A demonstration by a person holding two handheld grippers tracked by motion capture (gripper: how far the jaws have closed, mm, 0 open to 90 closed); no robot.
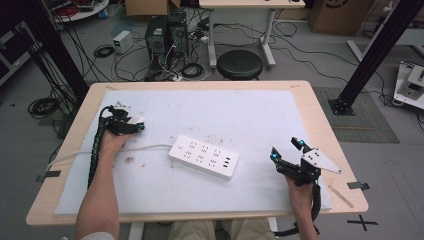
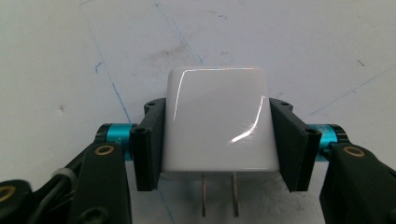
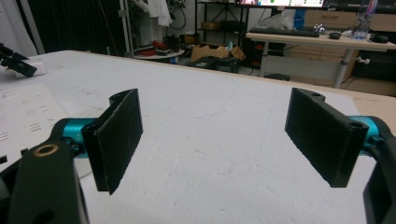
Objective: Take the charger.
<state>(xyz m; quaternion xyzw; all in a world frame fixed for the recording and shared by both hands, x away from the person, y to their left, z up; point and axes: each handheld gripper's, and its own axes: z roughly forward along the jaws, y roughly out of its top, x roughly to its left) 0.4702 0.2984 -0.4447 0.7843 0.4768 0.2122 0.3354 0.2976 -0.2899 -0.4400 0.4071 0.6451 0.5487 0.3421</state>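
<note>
White glossy plug adapter (image 2: 217, 119) sat clamped in the left gripper (image 2: 217, 140); the right gripper (image 3: 224, 135) stood apart, white power strip (image 1: 203, 156) lying between them on the table (image 1: 310, 107).

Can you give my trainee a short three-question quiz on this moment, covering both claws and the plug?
1. True or false: the left claw is shut on the white charger plug.
2. Which way do the plug's two metal prongs point in the left gripper view: A, toward the camera; B, away from it?
3. What white thing lies on the table mat between the two claws?

Key
1. True: both pads press the plug's sides.
2. A.
3. The power strip, while the right claw stands open with nothing between its jaws.
</note>
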